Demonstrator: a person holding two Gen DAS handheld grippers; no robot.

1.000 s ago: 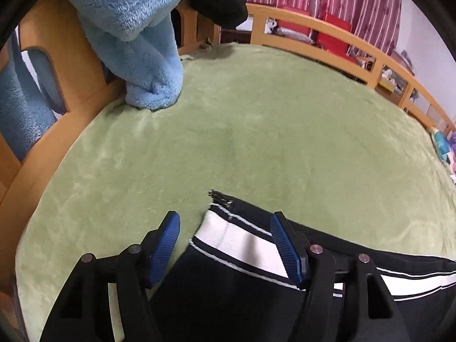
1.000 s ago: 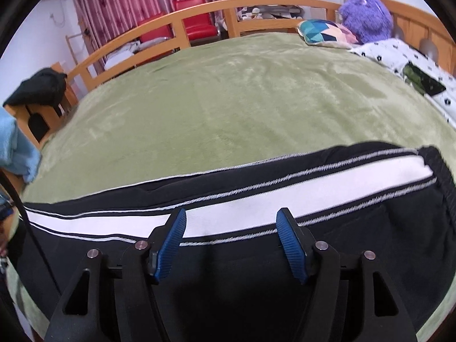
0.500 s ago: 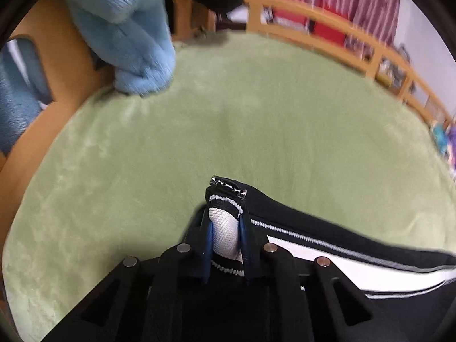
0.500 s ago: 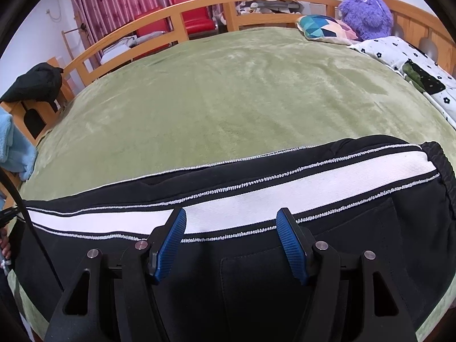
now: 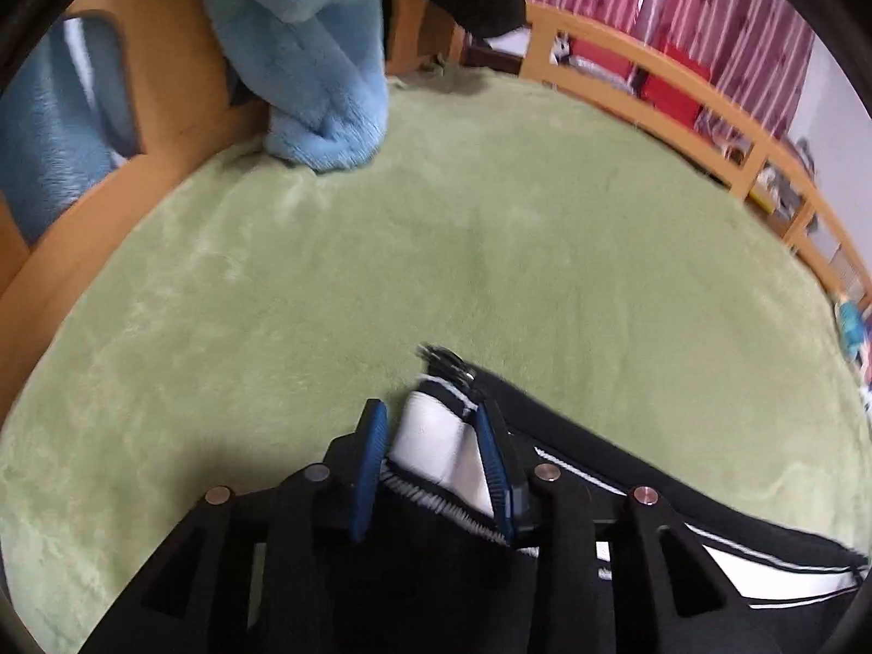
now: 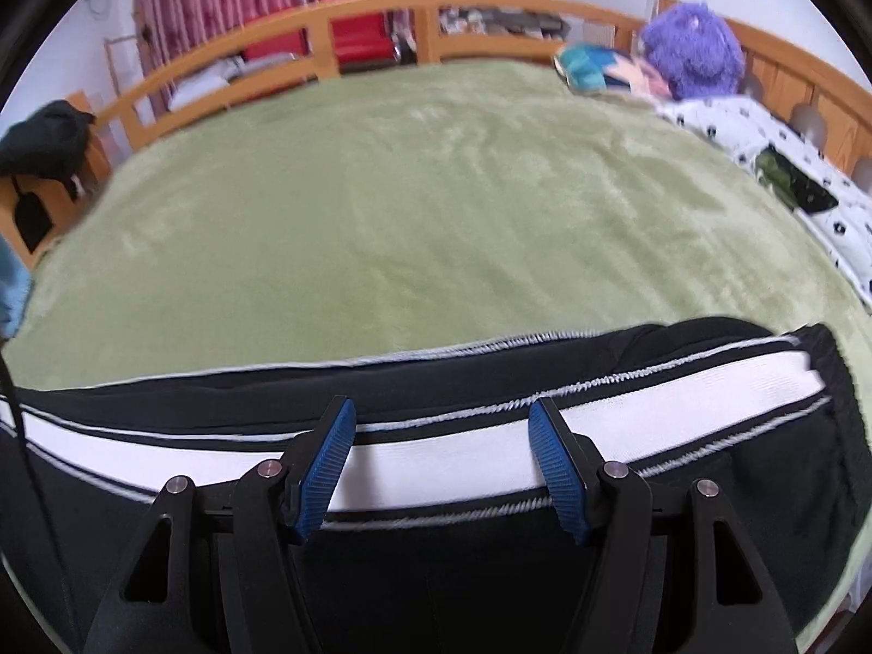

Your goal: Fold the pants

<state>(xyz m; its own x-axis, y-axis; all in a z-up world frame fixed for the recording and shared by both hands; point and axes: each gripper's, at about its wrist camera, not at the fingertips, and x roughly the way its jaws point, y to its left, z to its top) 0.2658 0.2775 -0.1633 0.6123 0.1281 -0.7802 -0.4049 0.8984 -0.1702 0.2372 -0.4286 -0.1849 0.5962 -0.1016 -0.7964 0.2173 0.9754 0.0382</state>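
Note:
Black pants with a white side stripe lie along the near edge of a green blanket. In the left wrist view the left gripper (image 5: 433, 430) stands partly open around the cuff end of the pants (image 5: 430, 438), with the white stripe bunched between its blue pads. In the right wrist view the right gripper (image 6: 441, 436) is wide open just above the striped leg of the pants (image 6: 452, 458); the waistband end lies to the right.
The green blanket (image 5: 490, 229) (image 6: 436, 207) covers a bed with a wooden rail (image 5: 681, 92). A blue fleece (image 5: 321, 54) hangs over the left rail. A purple plush (image 6: 692, 49), a pillow and a white dotted sheet (image 6: 790, 163) lie at the right.
The left gripper closed on the cuff half a second ago and has since opened partway; the cuff stays between its pads. The right gripper stayed open and shifted slightly over the pants.

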